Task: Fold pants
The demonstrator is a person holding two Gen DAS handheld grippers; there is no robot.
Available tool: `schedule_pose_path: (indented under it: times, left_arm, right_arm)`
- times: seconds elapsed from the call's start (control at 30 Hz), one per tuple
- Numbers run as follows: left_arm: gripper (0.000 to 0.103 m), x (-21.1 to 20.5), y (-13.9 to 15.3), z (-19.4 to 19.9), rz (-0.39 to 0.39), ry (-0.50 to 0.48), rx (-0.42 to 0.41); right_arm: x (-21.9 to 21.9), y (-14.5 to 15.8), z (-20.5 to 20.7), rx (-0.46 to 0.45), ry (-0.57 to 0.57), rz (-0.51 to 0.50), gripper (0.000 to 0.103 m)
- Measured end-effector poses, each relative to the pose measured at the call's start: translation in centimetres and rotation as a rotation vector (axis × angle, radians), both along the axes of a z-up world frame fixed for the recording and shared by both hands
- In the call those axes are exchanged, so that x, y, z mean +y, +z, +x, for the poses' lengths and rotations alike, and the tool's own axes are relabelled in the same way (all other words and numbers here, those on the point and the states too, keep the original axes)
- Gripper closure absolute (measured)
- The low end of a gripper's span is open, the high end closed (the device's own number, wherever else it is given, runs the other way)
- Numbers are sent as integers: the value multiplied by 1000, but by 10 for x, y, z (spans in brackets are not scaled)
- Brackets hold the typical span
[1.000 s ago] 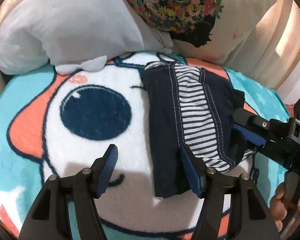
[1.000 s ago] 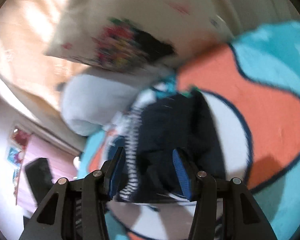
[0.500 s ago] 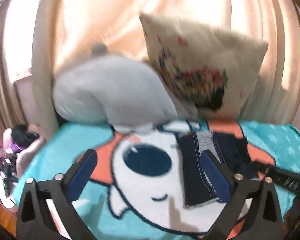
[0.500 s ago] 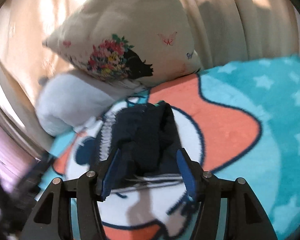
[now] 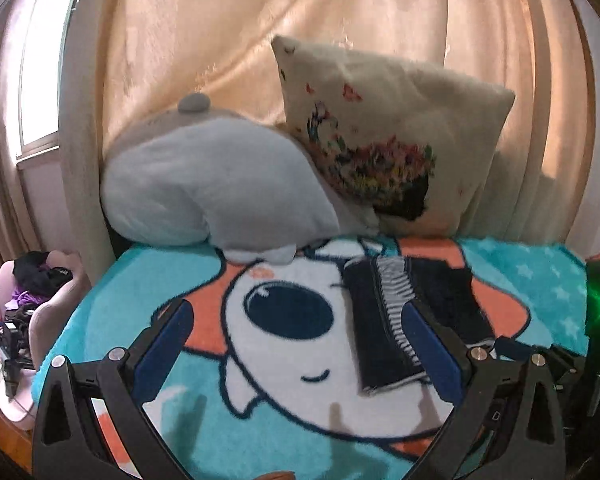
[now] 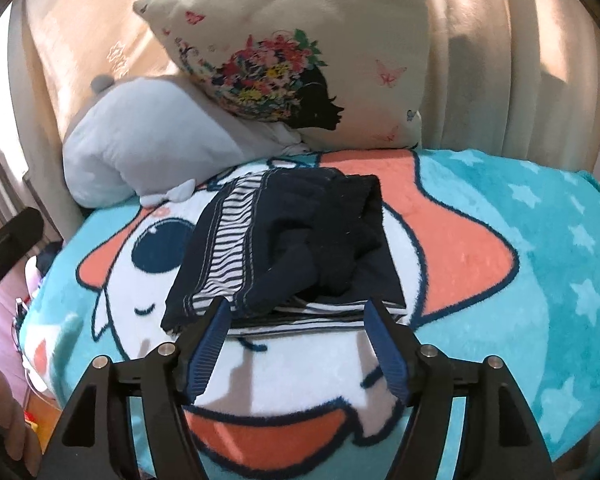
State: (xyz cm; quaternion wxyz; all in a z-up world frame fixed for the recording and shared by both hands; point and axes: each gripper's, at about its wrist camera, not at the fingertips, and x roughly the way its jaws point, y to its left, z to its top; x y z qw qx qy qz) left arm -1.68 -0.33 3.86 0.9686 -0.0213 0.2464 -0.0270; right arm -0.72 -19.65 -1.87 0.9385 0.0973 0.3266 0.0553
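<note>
The navy pants with a striped panel [image 6: 284, 248] lie folded in a compact stack on the cartoon blanket [image 6: 500, 280]; they also show in the left wrist view [image 5: 404, 316]. My right gripper [image 6: 298, 320] is open and empty, held just in front of the stack's near edge. My left gripper [image 5: 300, 324] is wide open and empty, raised back from the bed, with the pants behind its right finger [image 5: 428, 344]. The right gripper's body [image 5: 540, 356] shows at the right of the left wrist view.
A grey plush pillow [image 5: 220, 188] and a cream floral cushion [image 5: 392, 152] lean against beige curtains [image 5: 300, 40] at the back of the bed. Clutter and a pink seat [image 5: 44, 292] stand left of the bed. The blanket's edge drops off at front and left.
Both grippers have pulled back and up from the pants. The left gripper has opened wider. The folded pants stay in place on the blanket.
</note>
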Motion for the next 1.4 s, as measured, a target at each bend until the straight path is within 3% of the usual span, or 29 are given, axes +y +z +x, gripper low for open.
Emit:
schedule_pose_path:
  times: [0.43,1.4]
  left_arm:
    - [0,6,-31,17,-5,6,161]
    - [0,7,-48,30,-48,-46,267]
  right_arm:
    - [10,-8,4,35,-22,-68,28]
    - [10,-14,13,67,-25,-101,26]
